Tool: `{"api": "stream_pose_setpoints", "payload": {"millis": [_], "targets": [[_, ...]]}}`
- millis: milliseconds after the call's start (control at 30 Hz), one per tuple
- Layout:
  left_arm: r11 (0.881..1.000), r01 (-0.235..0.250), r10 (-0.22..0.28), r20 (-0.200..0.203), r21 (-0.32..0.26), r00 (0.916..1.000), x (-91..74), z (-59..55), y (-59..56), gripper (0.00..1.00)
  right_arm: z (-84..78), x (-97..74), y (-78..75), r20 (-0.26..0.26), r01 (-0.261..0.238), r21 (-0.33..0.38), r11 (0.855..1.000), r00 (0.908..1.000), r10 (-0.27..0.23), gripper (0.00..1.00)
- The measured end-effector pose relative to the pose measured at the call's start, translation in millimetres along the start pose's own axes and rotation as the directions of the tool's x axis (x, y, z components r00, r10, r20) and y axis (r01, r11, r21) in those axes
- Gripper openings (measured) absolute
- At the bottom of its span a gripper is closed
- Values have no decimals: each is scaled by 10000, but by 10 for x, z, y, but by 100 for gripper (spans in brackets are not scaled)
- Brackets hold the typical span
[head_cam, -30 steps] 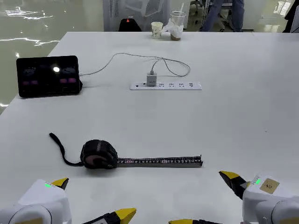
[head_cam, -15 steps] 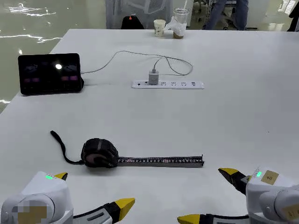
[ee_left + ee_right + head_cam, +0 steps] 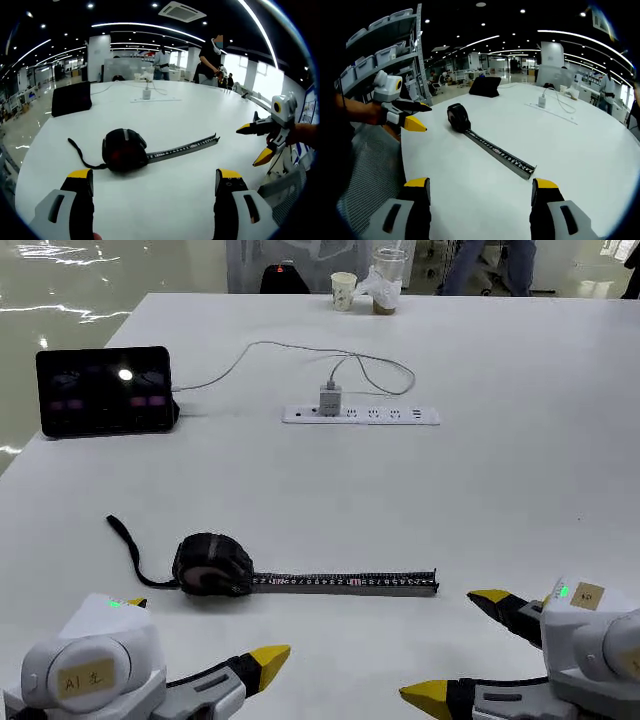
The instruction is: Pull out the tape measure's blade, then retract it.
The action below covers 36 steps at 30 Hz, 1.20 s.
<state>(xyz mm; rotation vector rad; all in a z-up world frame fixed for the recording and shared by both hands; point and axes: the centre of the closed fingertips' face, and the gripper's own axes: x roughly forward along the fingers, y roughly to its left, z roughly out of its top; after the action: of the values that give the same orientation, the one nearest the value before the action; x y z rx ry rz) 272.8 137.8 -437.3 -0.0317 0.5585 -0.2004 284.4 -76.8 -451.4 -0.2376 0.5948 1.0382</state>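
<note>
Both pairs of jaws stand wide apart and hold nothing: the left gripper (image 3: 200, 632) and the right gripper (image 3: 455, 648) hover low over the near edge of the white table (image 3: 520, 460). At the far edge stand a paper cup (image 3: 343, 290), its inside hidden, and a clear plastic cup (image 3: 386, 280) with something brownish at the bottom and something white and crumpled against it. The tape measure (image 3: 212, 565) lies ahead of the left gripper's jaws, touching neither. Its blade (image 3: 345, 582) lies drawn out flat, and the hooked end is near the right gripper's yellow tips but apart from them
</note>
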Motion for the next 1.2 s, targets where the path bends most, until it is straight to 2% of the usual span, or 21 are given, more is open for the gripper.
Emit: {"api": "stream_pose_setpoints", "payload": {"millis": [233, 633, 900, 1200], "targets": [[9997, -230, 231, 148, -87, 9996, 102, 87, 77, 99, -6, 43, -59, -93, -354, -435, 9984, 9993, 351, 78], [9983, -482, 486, 105, -340, 9988, 251, 138, 204, 99, -25, 61, -238, -584, -844, -1120, 9901, 9952, 782, 69], [9974, -573, 578, 103, -438, 9983, 335, 167, 240, 99, -17, 82, -376, -879, -1154, -1648, 9795, 9909, 1019, 64], [9962, -709, 714, 77, -511, 9974, 407, 184, 288, 99, 0, 105, -465, -1214, -1521, -2182, 9640, 9843, 1279, 59]]}}
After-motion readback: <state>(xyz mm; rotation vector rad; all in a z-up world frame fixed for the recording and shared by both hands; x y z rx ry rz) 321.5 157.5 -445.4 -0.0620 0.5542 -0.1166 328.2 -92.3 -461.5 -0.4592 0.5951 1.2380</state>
